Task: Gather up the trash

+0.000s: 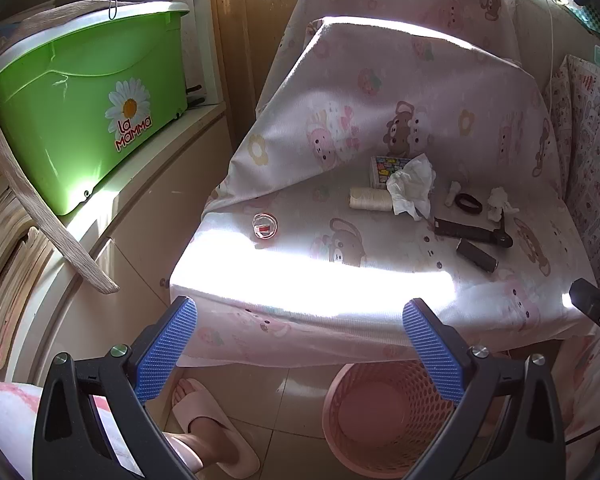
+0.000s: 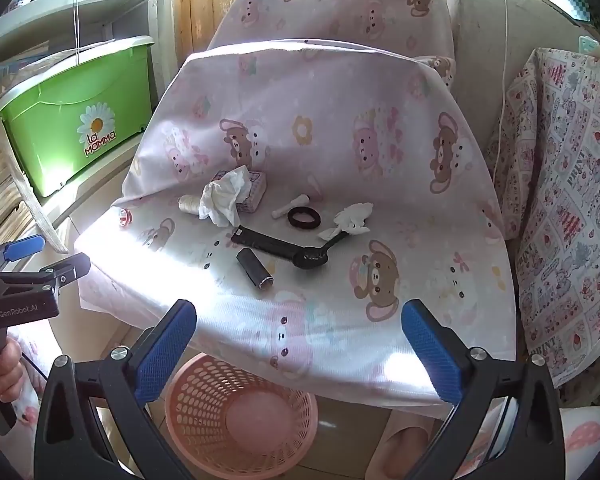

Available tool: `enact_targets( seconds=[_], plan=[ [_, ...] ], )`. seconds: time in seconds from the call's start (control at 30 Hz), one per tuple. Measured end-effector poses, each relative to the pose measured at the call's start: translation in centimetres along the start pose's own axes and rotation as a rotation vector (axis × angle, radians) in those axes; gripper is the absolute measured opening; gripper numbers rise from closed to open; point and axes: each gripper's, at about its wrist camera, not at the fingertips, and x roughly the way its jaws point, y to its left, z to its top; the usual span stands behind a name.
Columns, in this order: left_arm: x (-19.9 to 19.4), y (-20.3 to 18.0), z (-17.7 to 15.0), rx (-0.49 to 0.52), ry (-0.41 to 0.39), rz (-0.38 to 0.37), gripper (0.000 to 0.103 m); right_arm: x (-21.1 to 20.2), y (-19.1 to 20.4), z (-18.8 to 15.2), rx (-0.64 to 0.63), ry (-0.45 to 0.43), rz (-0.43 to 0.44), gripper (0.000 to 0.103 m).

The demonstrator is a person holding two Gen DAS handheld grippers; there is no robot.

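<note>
Both sets of fingers spread wide, empty: left gripper [image 1: 300,346], right gripper [image 2: 299,348]. Pink basket [image 2: 204,392] on floor just below them. Beyond the fingers, cartoon-print surface [image 2: 400,216] carries crumpled tissue [image 2: 224,200], smaller wad [image 2: 354,218]. Far left, green bin [image 1: 80,116] reads "La Mamma".

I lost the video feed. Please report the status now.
Left claw and right claw open, empty. Crumpled tissue on covered table; pink basket below. Nothing blocking.
</note>
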Motion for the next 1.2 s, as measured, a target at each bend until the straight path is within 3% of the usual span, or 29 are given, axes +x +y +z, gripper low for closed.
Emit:
enact_targets(
  seconds=[1.2],
  plan=[
    [0.41,-0.34,-0.10,-0.001,0.018,0.002,0.102,0.35,0.92,-0.15,-0.038,0.000,-0.016,0.103]
  ],
)
